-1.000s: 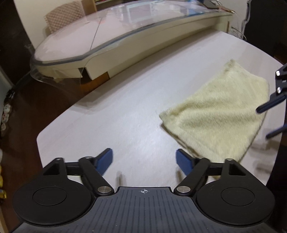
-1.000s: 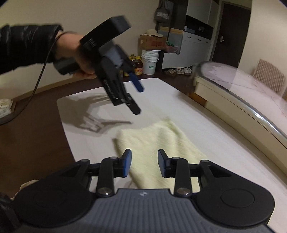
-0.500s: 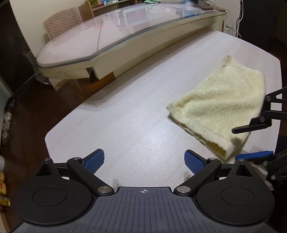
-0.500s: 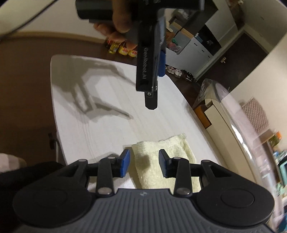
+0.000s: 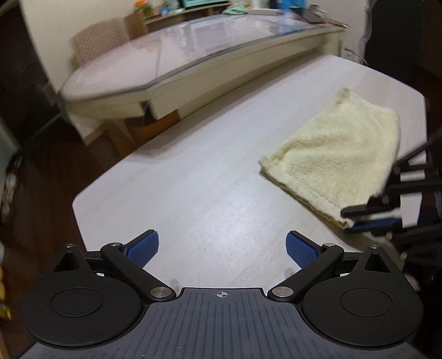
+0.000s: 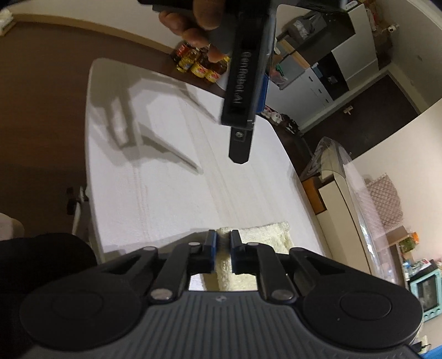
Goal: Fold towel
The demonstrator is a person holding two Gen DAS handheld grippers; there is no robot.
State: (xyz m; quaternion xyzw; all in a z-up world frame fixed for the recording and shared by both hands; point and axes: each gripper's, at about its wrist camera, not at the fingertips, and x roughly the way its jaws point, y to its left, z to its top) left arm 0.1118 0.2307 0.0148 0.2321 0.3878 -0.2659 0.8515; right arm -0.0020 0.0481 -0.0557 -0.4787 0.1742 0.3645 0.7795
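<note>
A pale yellow towel [image 5: 337, 160], folded into a flat pad, lies on the right part of the white table [image 5: 193, 187]. My left gripper [image 5: 222, 244] hovers wide open over bare tabletop, left of the towel and apart from it. At the right edge of the left wrist view, my right gripper [image 5: 362, 218] pinches the towel's near corner. In the right wrist view, the right gripper [image 6: 223, 248] has its blue pads drawn close, with the towel [image 6: 265, 234] edge between them. A hand [image 6: 193, 24] holds the left gripper high above the table.
A long glass-topped table [image 5: 193, 55] runs along the far side, with a patterned chair [image 5: 96, 38] behind it. Several bottles [image 6: 201, 66] stand on the dark floor beyond the table's end. The table edge [image 5: 80, 218] lies close on the left.
My right gripper has dropped to the towel's near corner and its jaws have narrowed onto it. The left gripper's jaws have spread wider and it has drawn back a little.
</note>
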